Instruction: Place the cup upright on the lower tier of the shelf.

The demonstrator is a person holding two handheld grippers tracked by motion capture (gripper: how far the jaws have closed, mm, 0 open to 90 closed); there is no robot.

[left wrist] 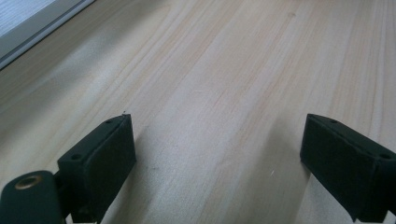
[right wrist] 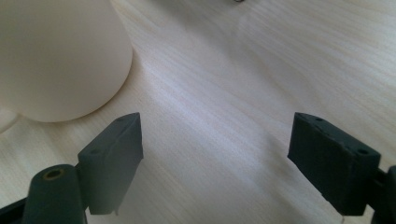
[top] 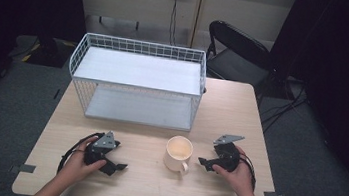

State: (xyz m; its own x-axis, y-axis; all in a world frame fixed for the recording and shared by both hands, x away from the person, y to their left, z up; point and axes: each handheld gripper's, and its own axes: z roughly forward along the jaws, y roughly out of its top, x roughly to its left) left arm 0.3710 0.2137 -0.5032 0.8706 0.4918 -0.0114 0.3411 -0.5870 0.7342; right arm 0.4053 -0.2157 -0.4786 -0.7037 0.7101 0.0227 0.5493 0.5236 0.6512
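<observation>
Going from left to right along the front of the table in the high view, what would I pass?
Left claw → mug → right claw. Both claws are open, with nothing between their jaws, and the mug stands apart from each.

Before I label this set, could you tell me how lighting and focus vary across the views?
High view: sharp, bright light wooden table, dark surroundings. Left gripper view: soft tabletop glare. Right gripper view: the cream ceramic mug looms close, slightly blurred, casting a faint shadow.
</observation>
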